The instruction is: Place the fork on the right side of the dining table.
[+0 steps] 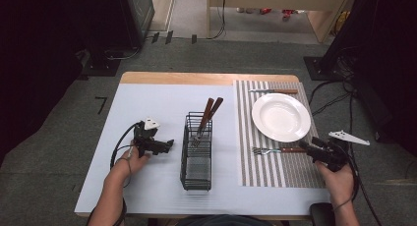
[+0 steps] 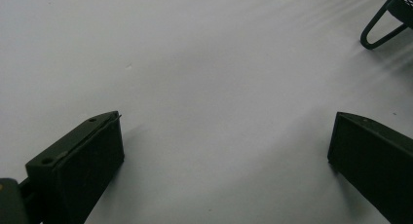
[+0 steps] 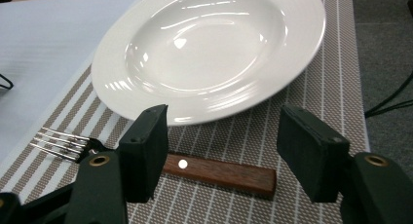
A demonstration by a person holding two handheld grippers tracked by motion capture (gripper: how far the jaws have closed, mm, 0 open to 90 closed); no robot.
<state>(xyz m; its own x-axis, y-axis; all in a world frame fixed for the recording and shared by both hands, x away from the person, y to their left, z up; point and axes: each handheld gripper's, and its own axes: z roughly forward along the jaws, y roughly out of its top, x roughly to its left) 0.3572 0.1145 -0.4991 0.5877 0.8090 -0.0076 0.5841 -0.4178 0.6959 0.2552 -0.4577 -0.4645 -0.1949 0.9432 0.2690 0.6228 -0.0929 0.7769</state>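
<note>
Left tool (image 1: 166, 144) low over the pale sheet covering the counter (image 1: 147, 103), jaws wide apart, nothing between them; wire foot of the black cutlery basket (image 2: 384, 27) near in the left gripper view. Basket (image 1: 197, 152) standing mid-counter, two wooden-handled utensils (image 1: 209, 113) leaning upright in its far compartment. Right tool (image 3: 221, 151) above the striped placemat (image 1: 270, 169), jaws apart and empty, straddling the wooden handle of a fork (image 3: 214, 171) lying flat just below. Fork (image 1: 275, 150) on the placemat, tines toward the basket, just beside the near rim of the white plate (image 1: 281, 117). Knife (image 1: 273, 91) on the placemat beyond the plate's far rim. Person's hands (image 1: 132, 162) gripping both tools from the near edge.
</note>
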